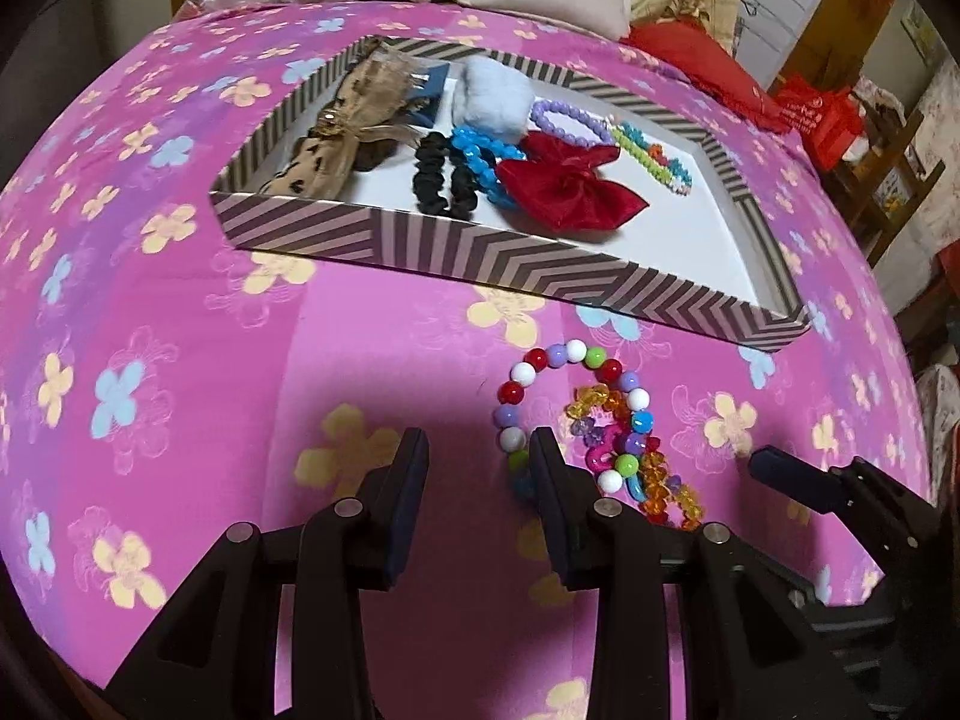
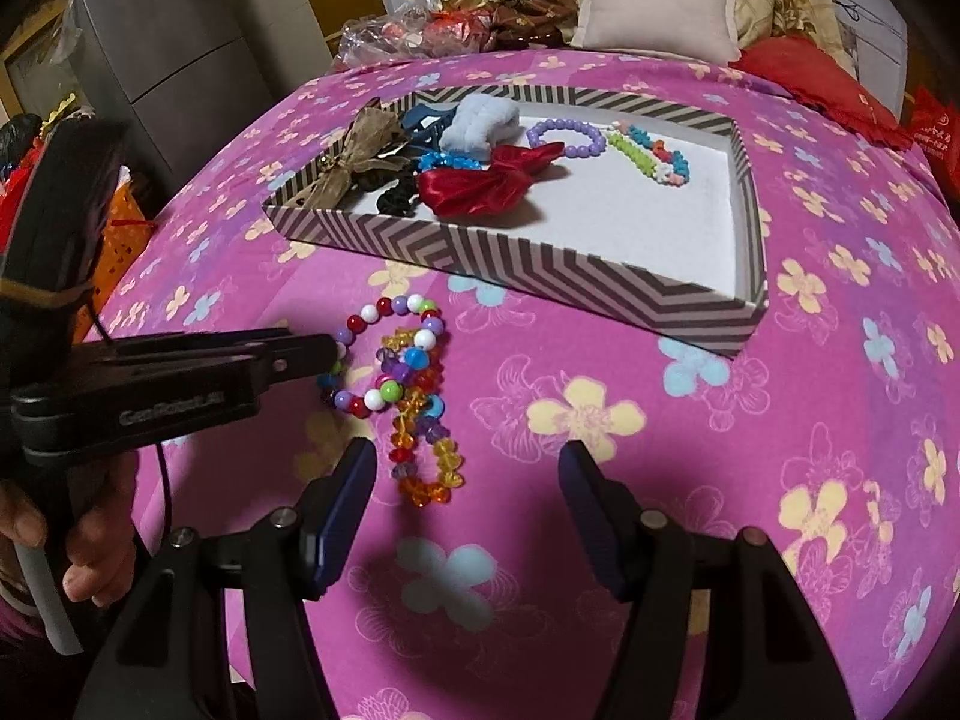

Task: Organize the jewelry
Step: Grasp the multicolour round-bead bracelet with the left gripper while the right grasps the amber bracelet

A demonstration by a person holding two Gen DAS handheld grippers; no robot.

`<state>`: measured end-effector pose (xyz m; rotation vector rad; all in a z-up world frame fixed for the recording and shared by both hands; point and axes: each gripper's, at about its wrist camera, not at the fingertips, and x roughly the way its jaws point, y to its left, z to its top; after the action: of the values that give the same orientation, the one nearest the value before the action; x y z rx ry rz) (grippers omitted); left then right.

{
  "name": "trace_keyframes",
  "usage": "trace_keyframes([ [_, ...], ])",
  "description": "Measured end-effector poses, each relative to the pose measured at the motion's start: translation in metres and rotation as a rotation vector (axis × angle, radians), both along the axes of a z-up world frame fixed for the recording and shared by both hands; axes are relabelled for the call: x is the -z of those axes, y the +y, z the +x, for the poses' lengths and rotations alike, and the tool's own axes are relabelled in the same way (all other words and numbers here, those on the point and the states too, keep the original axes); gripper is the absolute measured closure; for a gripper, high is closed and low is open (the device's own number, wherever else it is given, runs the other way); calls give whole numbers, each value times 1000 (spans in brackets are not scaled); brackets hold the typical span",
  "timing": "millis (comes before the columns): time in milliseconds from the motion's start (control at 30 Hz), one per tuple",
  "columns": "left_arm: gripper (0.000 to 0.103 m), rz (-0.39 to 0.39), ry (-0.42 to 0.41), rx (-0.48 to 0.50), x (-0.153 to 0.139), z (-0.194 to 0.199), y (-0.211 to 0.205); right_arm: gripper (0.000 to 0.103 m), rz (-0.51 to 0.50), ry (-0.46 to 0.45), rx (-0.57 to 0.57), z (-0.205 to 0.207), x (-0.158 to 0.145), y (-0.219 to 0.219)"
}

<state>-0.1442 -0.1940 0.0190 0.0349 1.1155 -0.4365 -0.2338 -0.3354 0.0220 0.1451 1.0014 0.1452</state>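
tray (image 1: 420, 240): red bow (image 1: 564, 183), black scrunchie (image 1: 441, 171), blue, purple and green bracelets, tan bow, fluffy tie | bedspread (image 1: 180, 360): bead bracelet (image 2: 384, 354) and amber bracelet (image 2: 420, 450) tangled before tray | left gripper (image 1: 480, 468): part-open, empty, right finger at beads | right gripper (image 2: 465, 510): wide, empty, near amber bracelet

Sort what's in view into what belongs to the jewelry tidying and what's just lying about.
Job:
- striped tray
- round-bead bracelet on the bedspread
- amber crystal bracelet beside it
- purple bracelet in the tray
- red bow in the tray

Lying about:
- pillow
- red cloth
- grey cabinet
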Motion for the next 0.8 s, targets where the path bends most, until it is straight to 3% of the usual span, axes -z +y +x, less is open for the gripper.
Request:
trace_keyframes([
  [233,71,50,-36,6,0,6,-9,37,-14,-2,-52,6,5,14],
  [533,72,48,-56,27,1,12,-14,70,-131,-49,-123,15,10,31],
  [567,73,44,-62,40,1,12,-15,73,-153,-60,-132,15,10,32],
  [633,88,46,-77,64,2,11,-16,80,-194,-74,-145,13,11,35],
  [800,93,2,-66,77,2,12,-6,86,-185,-82,-139,8,9,30],
])
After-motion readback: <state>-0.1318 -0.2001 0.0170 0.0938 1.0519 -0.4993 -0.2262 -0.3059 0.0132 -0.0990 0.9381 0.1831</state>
